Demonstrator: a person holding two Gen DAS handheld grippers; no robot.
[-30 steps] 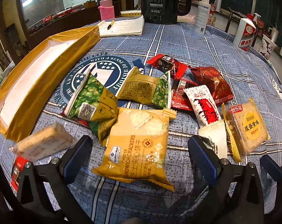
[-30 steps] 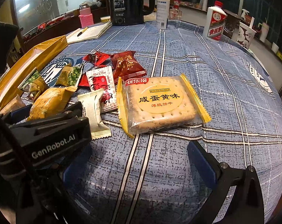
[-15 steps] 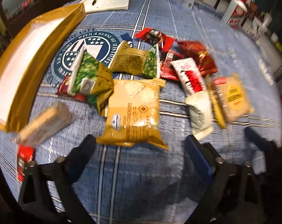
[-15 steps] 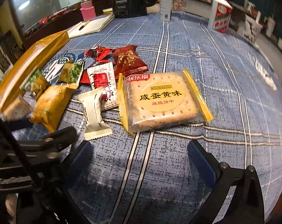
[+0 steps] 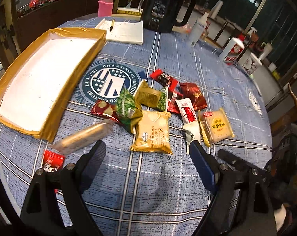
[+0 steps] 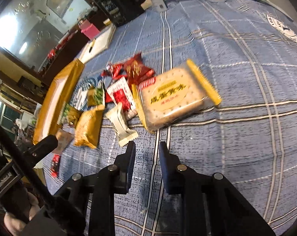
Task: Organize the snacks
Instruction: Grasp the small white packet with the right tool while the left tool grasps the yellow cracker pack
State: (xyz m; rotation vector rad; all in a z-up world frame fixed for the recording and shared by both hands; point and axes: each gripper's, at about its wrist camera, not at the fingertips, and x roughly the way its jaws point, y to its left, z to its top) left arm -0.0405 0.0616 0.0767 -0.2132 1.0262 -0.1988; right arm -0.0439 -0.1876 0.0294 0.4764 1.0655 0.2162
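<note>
Snacks (image 5: 152, 131) crowd mid-frame; right gripper (image 6: 146, 153) closing on nothing, left gripper (image 5: 148, 153) spread empty—a pinch might catch neighbouring wrappers.

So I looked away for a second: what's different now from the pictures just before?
The right gripper, wide open a second ago, is closing on nothing, and its view has tilted. The left gripper has pulled back and up, so the whole gold tray shows; its jaws narrowed slightly, empty. The snacks, including the yellow cracker pack, lie as before; nothing was picked up.
</note>
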